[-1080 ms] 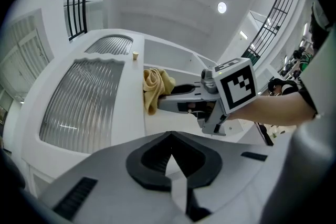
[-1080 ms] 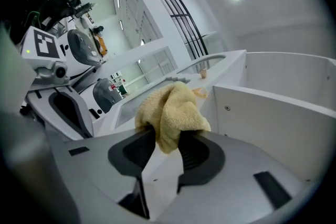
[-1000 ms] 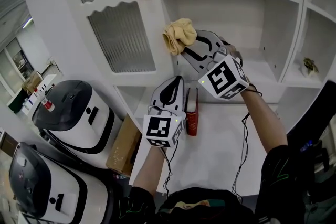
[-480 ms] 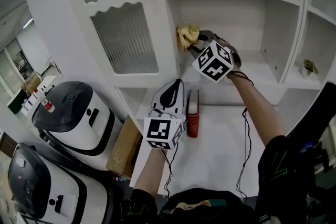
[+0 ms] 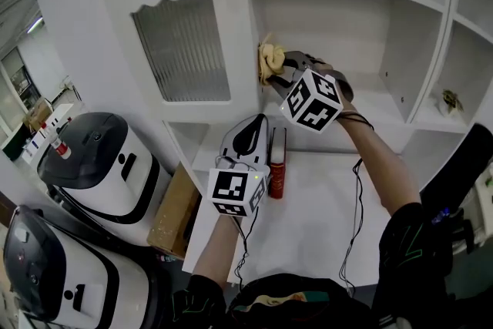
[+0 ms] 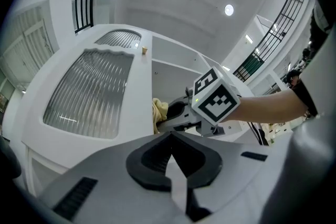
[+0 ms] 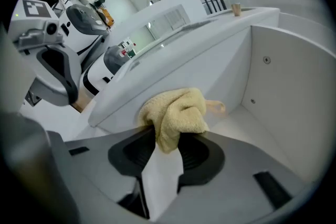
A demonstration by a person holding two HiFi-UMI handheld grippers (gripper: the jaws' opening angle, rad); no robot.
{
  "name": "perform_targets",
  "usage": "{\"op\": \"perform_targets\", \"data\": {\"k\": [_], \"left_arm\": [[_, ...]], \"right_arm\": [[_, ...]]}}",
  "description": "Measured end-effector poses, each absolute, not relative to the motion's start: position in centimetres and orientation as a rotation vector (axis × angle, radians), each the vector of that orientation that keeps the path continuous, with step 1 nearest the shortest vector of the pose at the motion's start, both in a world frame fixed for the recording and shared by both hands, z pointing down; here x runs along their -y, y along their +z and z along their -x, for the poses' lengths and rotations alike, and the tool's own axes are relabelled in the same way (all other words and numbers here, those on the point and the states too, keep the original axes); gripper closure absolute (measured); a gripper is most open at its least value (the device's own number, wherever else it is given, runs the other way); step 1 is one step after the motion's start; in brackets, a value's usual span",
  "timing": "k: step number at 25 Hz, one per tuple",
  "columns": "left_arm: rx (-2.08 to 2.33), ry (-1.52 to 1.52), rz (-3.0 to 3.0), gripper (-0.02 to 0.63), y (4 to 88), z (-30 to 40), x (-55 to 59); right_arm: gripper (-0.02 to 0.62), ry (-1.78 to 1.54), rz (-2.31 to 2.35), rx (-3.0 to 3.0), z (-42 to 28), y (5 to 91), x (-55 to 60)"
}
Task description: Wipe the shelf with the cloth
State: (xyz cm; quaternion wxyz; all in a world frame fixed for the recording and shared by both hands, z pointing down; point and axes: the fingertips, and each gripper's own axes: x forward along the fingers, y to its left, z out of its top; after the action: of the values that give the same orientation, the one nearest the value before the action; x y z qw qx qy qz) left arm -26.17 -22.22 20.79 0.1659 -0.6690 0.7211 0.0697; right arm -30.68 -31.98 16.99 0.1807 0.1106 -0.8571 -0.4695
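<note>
A yellow cloth [image 5: 269, 62] is bunched in my right gripper [image 5: 279, 73], which is shut on it. The cloth [image 7: 176, 112] presses against the left inner wall [image 7: 178, 73] of the white shelf compartment, just above the shelf floor [image 7: 265, 131]. The right gripper [image 7: 164, 148] reaches up into the compartment [image 5: 370, 96]. My left gripper [image 5: 260, 119] hangs lower, over the counter, with its jaws together and nothing between them. From the left gripper view I look up at the cloth [image 6: 159, 111] and at the right gripper's marker cube [image 6: 216, 102]; the left gripper [image 6: 170, 136] is shut.
A red book [image 5: 277, 173] stands upright on the white counter [image 5: 323, 219] right beside the left gripper. A cabinet door with ribbed glass [image 5: 181, 42] borders the compartment on the left. Two white-and-black machines [image 5: 96, 162] and a cardboard box [image 5: 171, 213] stand at the lower left. A small object [image 5: 449, 99] sits in the right compartment.
The right gripper has carried the cloth from in front of the shelf into the compartment and against its left wall. The left gripper has stayed in place.
</note>
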Motion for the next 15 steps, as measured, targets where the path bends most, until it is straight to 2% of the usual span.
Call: {"op": "perform_targets", "data": {"k": [15], "left_arm": [[-1.988,0.078,1.984,0.607,23.5,23.8,24.4]], "right_arm": [[0.456,-1.465,-0.068,2.485,26.6,17.6,28.4]]}}
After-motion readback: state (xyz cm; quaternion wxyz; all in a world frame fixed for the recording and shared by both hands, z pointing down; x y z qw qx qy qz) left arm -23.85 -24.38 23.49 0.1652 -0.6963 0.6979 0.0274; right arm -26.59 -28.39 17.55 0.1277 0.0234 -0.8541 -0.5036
